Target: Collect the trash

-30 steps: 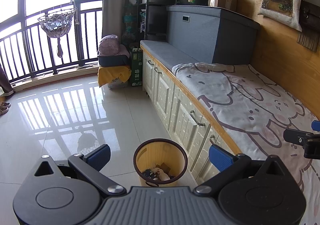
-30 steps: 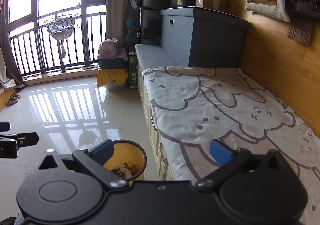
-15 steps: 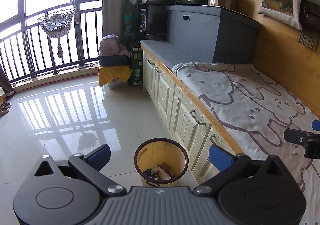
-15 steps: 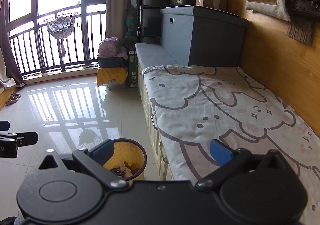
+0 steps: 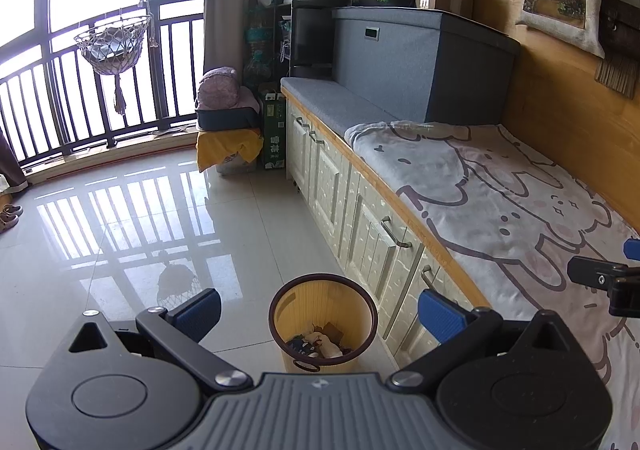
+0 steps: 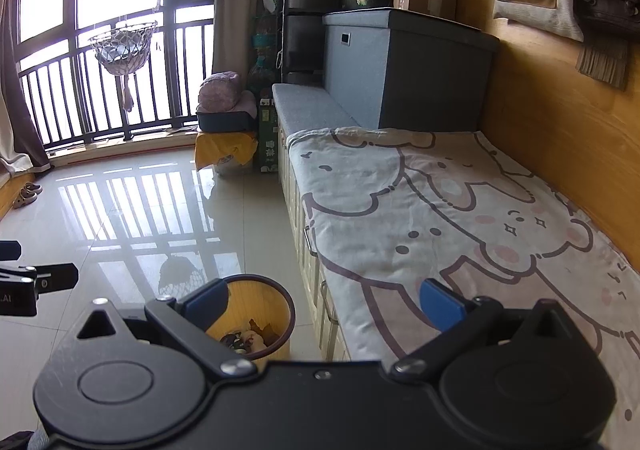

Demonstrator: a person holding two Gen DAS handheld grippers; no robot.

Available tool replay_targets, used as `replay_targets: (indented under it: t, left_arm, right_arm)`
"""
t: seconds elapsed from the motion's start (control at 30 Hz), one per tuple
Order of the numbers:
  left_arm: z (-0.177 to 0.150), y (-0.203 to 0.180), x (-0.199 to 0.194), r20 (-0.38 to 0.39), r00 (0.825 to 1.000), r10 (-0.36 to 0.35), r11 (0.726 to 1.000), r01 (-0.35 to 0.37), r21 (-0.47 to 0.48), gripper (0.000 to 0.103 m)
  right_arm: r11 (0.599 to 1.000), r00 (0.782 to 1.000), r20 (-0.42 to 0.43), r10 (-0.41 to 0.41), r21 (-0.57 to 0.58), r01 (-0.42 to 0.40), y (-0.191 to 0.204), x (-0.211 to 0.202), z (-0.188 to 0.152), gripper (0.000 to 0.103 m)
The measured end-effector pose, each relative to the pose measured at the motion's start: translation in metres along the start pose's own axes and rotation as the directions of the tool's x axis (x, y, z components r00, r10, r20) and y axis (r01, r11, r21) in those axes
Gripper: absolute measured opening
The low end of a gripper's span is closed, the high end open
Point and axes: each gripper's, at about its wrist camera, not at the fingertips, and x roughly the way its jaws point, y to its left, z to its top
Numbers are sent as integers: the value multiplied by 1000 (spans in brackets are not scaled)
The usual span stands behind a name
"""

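Observation:
A yellow waste bin [image 5: 306, 314] with a dark rim stands on the tiled floor beside the bench cabinets, with crumpled trash [image 5: 320, 344] in its bottom. My left gripper [image 5: 318, 310] is open and empty, held above the bin, which shows between its blue pads. My right gripper [image 6: 324, 300] is open and empty, over the edge of the bench blanket; the bin [image 6: 276, 326] shows by its left finger. A clear plastic bottle [image 5: 416, 126] lies at the blanket's far end, against the grey box.
A long bench with white cabinet doors [image 5: 360, 218] and a cartoon blanket [image 6: 440, 210] runs along the right. A grey storage box [image 5: 420, 62] sits at its far end. A yellow-draped stack [image 5: 228, 138] stands by the balcony railing [image 5: 100, 90]. Glossy floor [image 5: 140, 230] lies to the left.
Both grippers have drifted only slightly; the views are almost the same. Both stay open and empty.

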Motion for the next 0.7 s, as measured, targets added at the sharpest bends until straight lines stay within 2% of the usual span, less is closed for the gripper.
replay_targets:
  t: [0.7]
  left_arm:
    - [-7, 10, -5, -3, 1000, 14, 1000, -14, 19, 103]
  right_arm:
    - [1000, 1000, -7, 5, -5, -5, 6, -1, -8, 103]
